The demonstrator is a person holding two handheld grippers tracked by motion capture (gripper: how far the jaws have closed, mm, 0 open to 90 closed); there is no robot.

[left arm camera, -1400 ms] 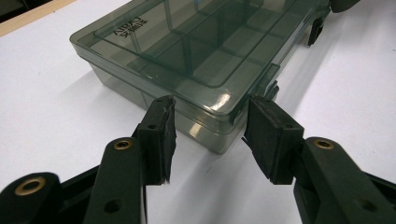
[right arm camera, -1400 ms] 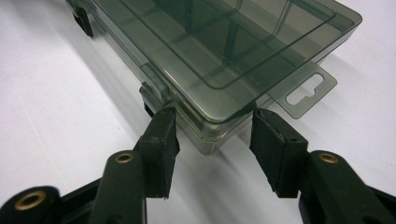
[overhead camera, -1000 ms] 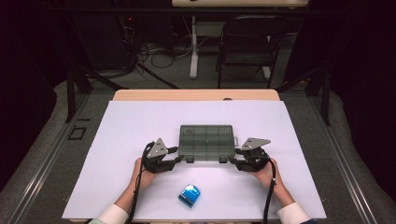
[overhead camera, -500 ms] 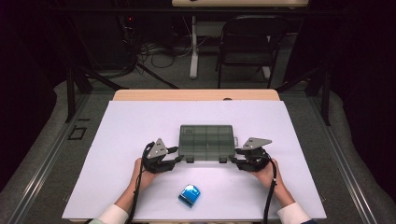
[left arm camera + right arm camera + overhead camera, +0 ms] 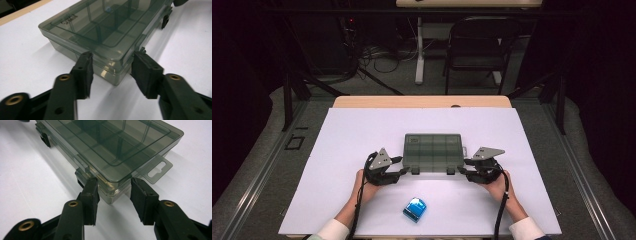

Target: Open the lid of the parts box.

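Box: the smoky clear compartment box lies flat with its lid shut, in the middle of the white table, between my two grippers.
Left gripper: the jaws are apart and stand on both sides of the near left corner of the box; I cannot tell if the pads already touch the plastic.
Right gripper: the same at the near right corner, jaws apart, just beside the hang tab.
Latches: two dark latches sit on the near edge.
Step, as I judge: take the corners to steady or lift the box.
How I do it well: I close both sides together, evenly, and keep the box level.
Risk: smooth plastic can slip from the pads.
Other: a blue packet lies near me, apart from the box.
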